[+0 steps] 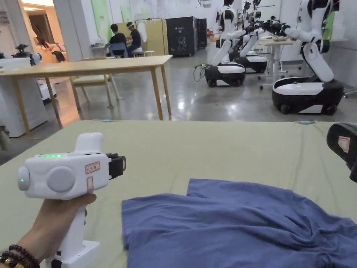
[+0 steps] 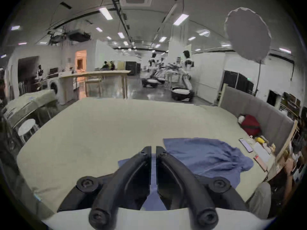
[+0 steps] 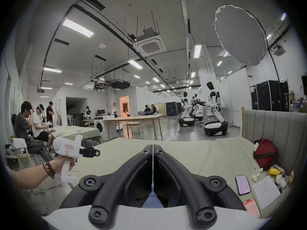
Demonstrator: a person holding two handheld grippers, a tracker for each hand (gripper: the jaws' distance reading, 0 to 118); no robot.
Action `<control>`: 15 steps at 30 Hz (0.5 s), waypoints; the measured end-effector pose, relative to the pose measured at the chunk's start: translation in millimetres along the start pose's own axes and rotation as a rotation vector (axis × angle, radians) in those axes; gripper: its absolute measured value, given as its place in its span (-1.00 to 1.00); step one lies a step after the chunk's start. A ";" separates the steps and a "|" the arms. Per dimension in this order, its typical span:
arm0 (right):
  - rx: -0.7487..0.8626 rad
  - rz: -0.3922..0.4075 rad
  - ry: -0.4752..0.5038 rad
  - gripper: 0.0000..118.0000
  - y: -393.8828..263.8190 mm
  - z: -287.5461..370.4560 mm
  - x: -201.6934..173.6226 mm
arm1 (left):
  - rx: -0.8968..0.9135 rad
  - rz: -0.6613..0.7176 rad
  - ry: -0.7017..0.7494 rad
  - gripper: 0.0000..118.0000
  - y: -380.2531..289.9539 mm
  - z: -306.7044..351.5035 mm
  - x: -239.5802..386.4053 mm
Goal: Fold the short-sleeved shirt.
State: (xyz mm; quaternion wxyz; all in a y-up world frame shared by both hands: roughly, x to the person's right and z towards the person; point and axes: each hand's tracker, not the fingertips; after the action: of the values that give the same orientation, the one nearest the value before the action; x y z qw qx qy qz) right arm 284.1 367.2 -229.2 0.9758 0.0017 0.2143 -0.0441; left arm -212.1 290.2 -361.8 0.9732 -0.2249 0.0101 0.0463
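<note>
Blue cloth lies nearest to the person: the short-sleeved shirt (image 1: 240, 226) is spread, with wrinkles, on the pale green sheet of the bed (image 1: 209, 153), at its near edge. In the head view the left gripper (image 1: 120, 165) is held in the person's left hand (image 1: 59, 218) above the sheet, just left of the shirt and not touching it. In the left gripper view its two black jaws stand almost together, with only a thin gap between them and nothing inside; the shirt shows below and to the right of them. The right gripper (image 3: 152, 146) has its jaws pressed together, tip to tip, with nothing held, and a small piece of blue cloth shows under its base. In the head view only a dark part of this gripper shows at the right edge.

The two gripper views also show the right side of the bed, beside a grey padded headboard (image 3: 274, 127): a red bag (image 3: 265, 152), two phones (image 3: 242, 184), a sheet of paper (image 3: 265, 192) and a small yellow thing (image 3: 274, 171).

Farther away, beyond the bed, stands a long wooden table (image 1: 104, 66), and behind it white robots on dark wheeled bases (image 1: 306, 90). The right gripper view shows some people sitting at the far left.
</note>
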 end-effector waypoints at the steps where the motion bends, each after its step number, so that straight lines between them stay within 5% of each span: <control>1: -0.004 0.000 0.001 -0.97 -0.9 -2.7 -0.5 | -0.029 -0.008 0.014 -0.92 -3.5 -14.0 -5.0; 6: -0.057 0.015 -0.020 -0.97 -9.2 -16.2 4.5 | -0.217 -0.004 0.047 -0.91 -28.8 -107.9 -28.2; 7: -0.073 0.018 -0.027 -0.97 -12.2 -18.0 6.8 | -0.245 0.024 0.084 -0.73 -34.4 -129.2 -34.9; 9: -0.109 0.014 -0.056 -0.97 -18.8 -21.4 12.3 | -0.320 0.075 0.128 0.25 -45.4 -166.8 -48.6; 10: -0.130 0.005 -0.076 -0.97 -23.2 -22.4 15.3 | -0.356 0.105 0.124 0.58 -51.9 -184.6 -59.5; 15: -0.212 -0.034 -0.150 -0.97 -45.1 -28.8 29.4 | -0.390 0.144 0.122 0.60 -73.2 -236.2 -70.9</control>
State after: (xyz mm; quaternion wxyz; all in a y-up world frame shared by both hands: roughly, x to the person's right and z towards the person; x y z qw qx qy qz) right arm 294.8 320.3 -266.9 0.9829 -0.1085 0.1440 -0.0378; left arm -275.4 115.1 -539.2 0.9031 -0.4099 0.0761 0.1032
